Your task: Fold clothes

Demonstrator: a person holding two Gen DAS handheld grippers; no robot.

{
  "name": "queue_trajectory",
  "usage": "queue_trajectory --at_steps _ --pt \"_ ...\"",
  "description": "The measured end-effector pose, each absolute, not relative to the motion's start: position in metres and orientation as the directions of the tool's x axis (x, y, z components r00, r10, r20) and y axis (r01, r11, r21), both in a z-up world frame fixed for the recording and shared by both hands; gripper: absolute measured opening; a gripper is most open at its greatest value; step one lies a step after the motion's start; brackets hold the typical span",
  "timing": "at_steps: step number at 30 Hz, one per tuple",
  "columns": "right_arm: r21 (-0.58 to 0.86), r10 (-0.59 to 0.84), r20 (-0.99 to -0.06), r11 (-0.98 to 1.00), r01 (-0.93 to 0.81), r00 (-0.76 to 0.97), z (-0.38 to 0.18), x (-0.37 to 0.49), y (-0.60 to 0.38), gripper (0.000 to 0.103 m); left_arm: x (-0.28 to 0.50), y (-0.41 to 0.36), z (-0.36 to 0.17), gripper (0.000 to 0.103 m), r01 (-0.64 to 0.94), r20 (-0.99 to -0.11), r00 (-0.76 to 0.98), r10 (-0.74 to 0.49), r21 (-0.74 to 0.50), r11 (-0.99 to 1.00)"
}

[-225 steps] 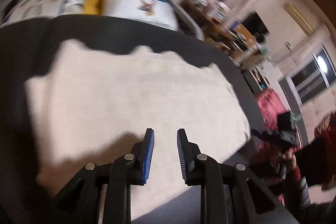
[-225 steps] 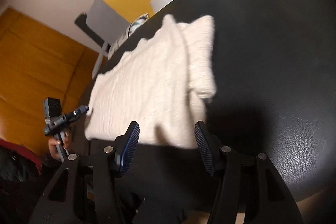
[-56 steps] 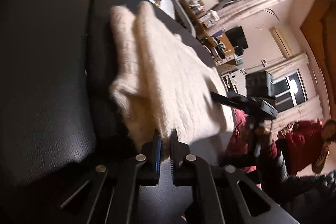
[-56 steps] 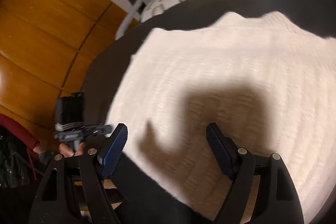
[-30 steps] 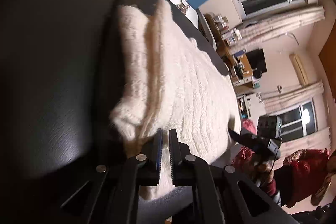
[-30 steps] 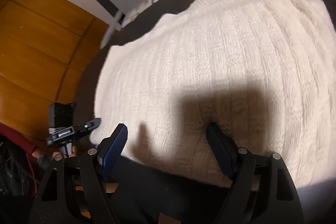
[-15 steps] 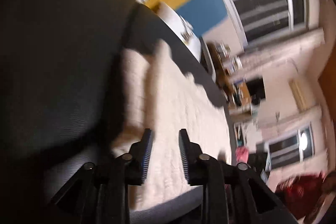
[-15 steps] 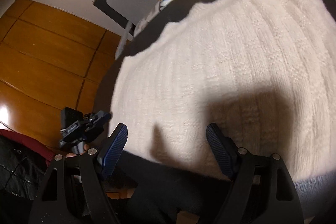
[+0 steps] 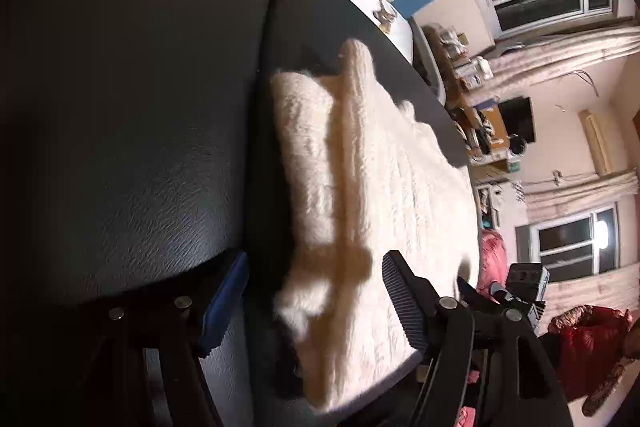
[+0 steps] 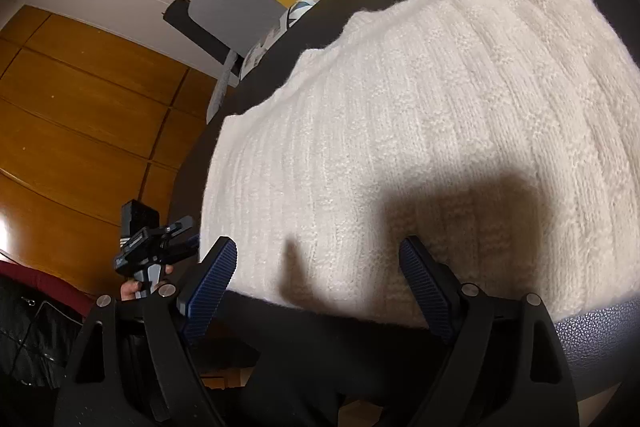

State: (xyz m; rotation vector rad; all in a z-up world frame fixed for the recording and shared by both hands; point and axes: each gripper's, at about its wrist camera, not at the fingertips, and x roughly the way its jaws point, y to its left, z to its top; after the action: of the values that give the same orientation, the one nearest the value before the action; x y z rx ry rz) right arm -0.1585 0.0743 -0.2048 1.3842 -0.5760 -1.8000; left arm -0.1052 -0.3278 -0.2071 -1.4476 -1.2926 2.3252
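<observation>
Left gripper (image 9: pixel 314 301) opening wide, holds nothing; white sweater (image 9: pixel 360 187) corner lies between jaws. Right gripper (image 10: pixel 320 283) opening, empty, sweater edge just ahead on black couch (image 9: pixel 140 107).

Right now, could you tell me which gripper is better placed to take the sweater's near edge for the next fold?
Right, probably. The right gripper, jaws opening, squarely faces the sweater hem; the left gripper, also opening, sits at the side fold.
</observation>
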Motion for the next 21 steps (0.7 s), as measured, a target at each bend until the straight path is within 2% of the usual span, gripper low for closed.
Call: queue_trajectory --at_steps 6,10,11,12,14,18,21 --pt "0.731 -0.787 -0.609 -0.606 0.313 -0.099 -0.202 -0.159 0.074 0.086 -0.127 -0.3 -0.199 0.064 0.233 -0.661 -0.519 0.542 -0.719 -0.654" --pt "0.727 -0.783 -0.614 -0.612 0.312 -0.104 -0.203 -0.16 0.072 0.086 -0.12 -0.29 -0.203 0.057 0.234 -0.678 -0.524 0.516 -0.696 -0.679" --pt "0.725 -0.781 -0.615 -0.613 0.314 -0.104 -0.202 -0.16 0.071 0.086 -0.12 -0.293 -0.206 0.048 0.249 -0.665 -0.534 0.522 -0.714 -0.655" --pt "0.723 -0.78 -0.618 -0.614 0.317 -0.103 -0.202 -0.16 0.071 0.086 -0.117 -0.297 -0.21 0.029 0.262 -0.643 -0.547 0.536 -0.74 -0.62" --pt "0.707 -0.77 -0.63 -0.624 0.333 -0.104 -0.198 -0.159 0.071 0.086 -0.111 -0.301 -0.216 0.019 0.27 -0.609 -0.578 0.543 -0.771 -0.577" --pt "0.609 -0.703 -0.686 -0.695 0.382 -0.188 -0.18 -0.162 0.085 0.086 -0.106 -0.296 -0.217 0.015 0.254 -0.584 -0.627 0.516 -0.779 -0.574" --pt "0.568 -0.678 -0.69 -0.723 0.393 -0.252 -0.165 -0.168 0.105 0.086 -0.102 -0.295 -0.21 0.014 0.205 -0.491 -0.7 0.519 -0.834 -0.512"
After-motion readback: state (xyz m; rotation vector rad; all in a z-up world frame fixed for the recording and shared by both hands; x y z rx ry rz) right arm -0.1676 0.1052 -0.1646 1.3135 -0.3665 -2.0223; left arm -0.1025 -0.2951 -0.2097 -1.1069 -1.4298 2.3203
